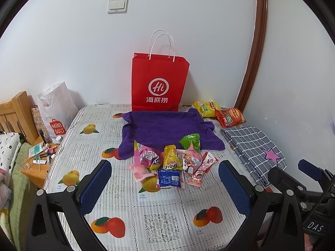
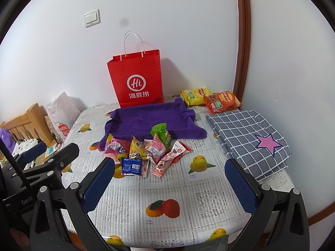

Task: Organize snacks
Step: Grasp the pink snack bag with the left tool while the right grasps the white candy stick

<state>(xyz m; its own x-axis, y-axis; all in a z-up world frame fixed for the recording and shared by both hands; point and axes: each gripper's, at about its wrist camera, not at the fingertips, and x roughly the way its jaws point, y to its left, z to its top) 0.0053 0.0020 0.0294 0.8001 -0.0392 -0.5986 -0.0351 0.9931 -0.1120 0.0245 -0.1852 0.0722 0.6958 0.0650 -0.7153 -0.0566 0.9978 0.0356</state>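
2 grippers hang over the table (image 1: 163, 219), and both have their fingers wide apart with nothing in them. The left gripper (image 1: 165, 186) faces the snack pile (image 1: 167, 163), which sits in the middle of the table, just in front of the purple towel (image 1: 167, 125). The right gripper (image 2: 169, 179) is a bit more to the right of the same pile.

No snack looks picked up yet, so the first job is probably to grab 1. A good pick is the blue packet (image 1: 169, 177), because it lies flat at the near edge of the pile. Come down slowly, put 1 finger on each side, and squeeze softly so the food inside does not crush. Take only 1 packet at a time.

The red bag (image 1: 159, 83) stands behind the towel, against the wall. 2 chip bags (image 1: 217, 113) lie off to the right, away from the pile.
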